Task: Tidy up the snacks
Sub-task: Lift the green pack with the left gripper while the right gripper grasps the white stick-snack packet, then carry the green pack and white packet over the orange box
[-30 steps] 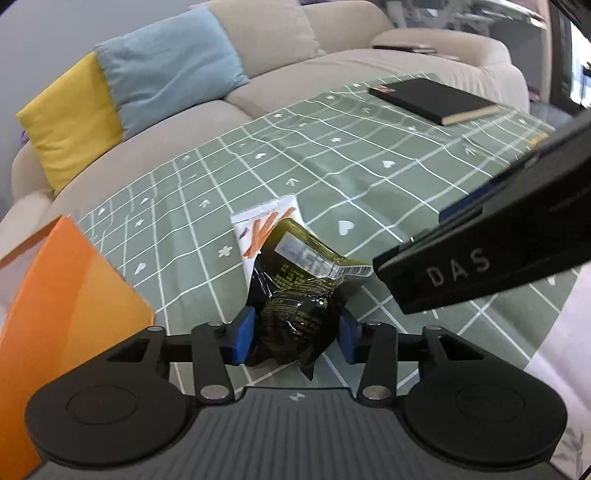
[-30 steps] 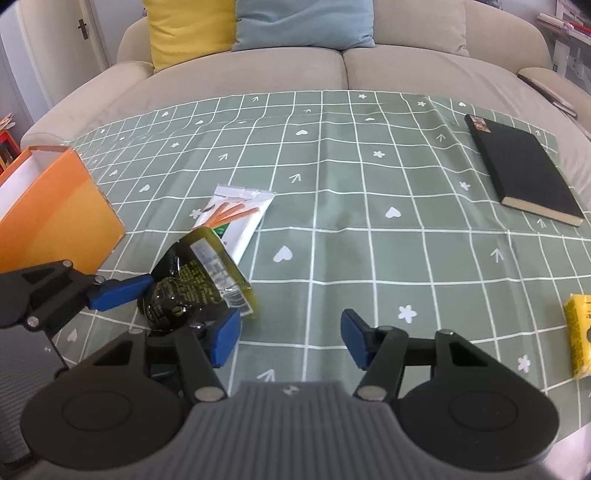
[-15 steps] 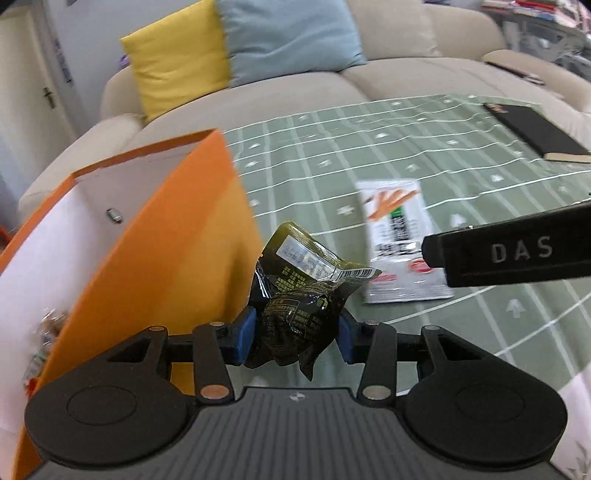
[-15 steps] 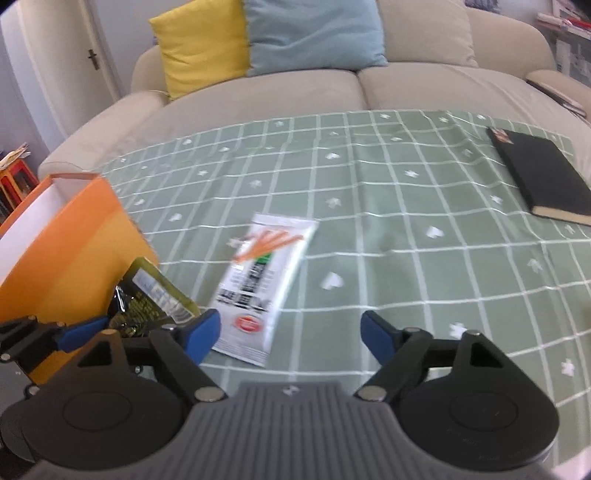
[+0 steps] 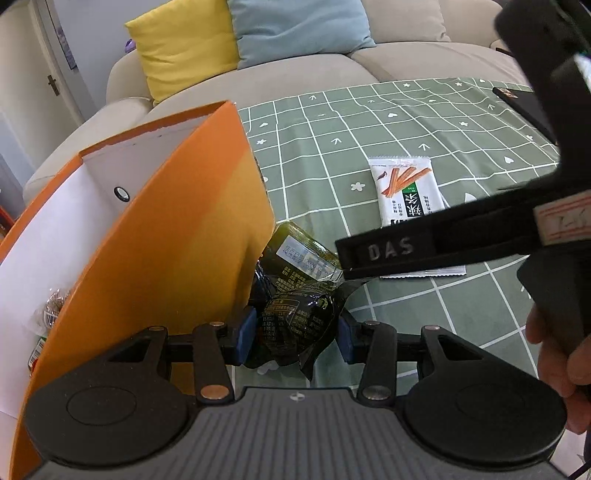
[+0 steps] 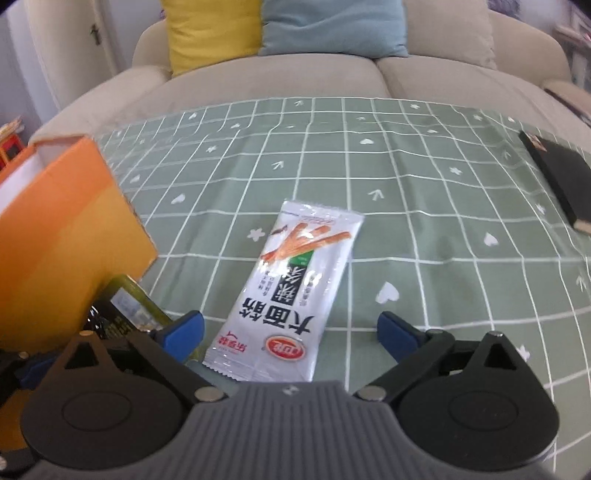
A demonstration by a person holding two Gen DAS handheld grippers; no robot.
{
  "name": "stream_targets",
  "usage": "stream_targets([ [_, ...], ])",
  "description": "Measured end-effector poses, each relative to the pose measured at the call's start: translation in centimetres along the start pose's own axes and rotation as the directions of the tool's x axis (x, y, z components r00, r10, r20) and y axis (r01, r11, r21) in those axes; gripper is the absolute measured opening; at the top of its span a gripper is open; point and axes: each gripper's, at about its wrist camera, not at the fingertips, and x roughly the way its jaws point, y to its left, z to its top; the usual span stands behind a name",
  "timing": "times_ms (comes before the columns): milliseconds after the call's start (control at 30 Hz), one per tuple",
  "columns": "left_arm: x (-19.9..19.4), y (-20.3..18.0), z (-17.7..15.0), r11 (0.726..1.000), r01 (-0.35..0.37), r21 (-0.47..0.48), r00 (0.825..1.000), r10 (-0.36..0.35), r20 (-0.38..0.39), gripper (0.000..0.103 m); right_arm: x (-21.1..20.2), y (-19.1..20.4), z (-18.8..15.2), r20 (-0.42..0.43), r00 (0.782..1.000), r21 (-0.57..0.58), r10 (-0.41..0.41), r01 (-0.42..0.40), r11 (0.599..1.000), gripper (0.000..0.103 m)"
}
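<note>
Your worktop (image 6: 424, 192) wears a green cloth with a white grid and small hearts, and a beige sofa (image 6: 258, 77) stands behind it at 12 o'clock, carrying a yellow cushion (image 5: 184, 48) and a blue one (image 5: 299, 29). A black notebook (image 6: 561, 181) lies at 2 o'clock in your right view.

Your left gripper (image 5: 295, 334) has its jaws pinching a dark green packet (image 5: 295, 306), which sits squarely between the blue pads. An orange box (image 5: 173, 243) stands open just beside the packet at 10 o'clock, with other snacks low inside it.

Your right gripper (image 6: 290, 332) has its jaws spread wide. A white packet (image 6: 288, 299) printed with orange sticks lies flat on the cloth, its near end between them at 12 o'clock, touching neither pad.
</note>
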Motion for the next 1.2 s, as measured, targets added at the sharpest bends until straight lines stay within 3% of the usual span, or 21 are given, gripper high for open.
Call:
stream_targets([
  [33,0.0,0.0,0.0,1.0,0.0,0.0,1.0,0.0,-0.001,0.051,0.0,0.2,0.0,0.001,1.0,-0.019,-0.002,0.002,1.0,0.094],
  [133,0.0,0.0,-0.2,1.0,-0.003,0.002,1.0,0.003,-0.001,0.051,-0.2,0.9,-0.4,0.015,0.999,-0.098,-0.044,0.045,0.994,0.075],
  [200,0.0,0.0,-0.2,1.0,-0.004,0.001,1.0,0.004,-0.002,0.051,-0.6,0.9,-0.6,0.027,0.999,-0.114,-0.043,0.045,0.992,0.057],
  [300,-0.3,0.2,-0.4,1.0,0.004,-0.008,1.0,-0.004,-0.01,0.051,-1.0,0.5,-0.8,0.02,0.999,-0.12,-0.038,0.04,0.992,0.052],
  [700,-2.4,1.0,-2.3,0.996,0.052,-0.074,0.997,-0.056,-0.046,0.051,-4.0,0.0,-3.0,-0.073,0.997,-0.142,-0.014,0.003,0.99,0.042],
  [967,-3.8,1.5,-3.7,0.993,0.08,-0.088,0.994,-0.085,-0.065,0.051,-7.1,0.1,-5.6,-0.17,0.985,-0.149,0.005,-0.031,0.988,0.041],
  [1200,-4.4,1.4,-4.5,0.991,0.108,-0.077,0.992,-0.113,-0.055,0.051,-10.0,-0.3,-8.8,-0.185,0.983,-0.144,0.017,-0.044,0.989,0.044],
])
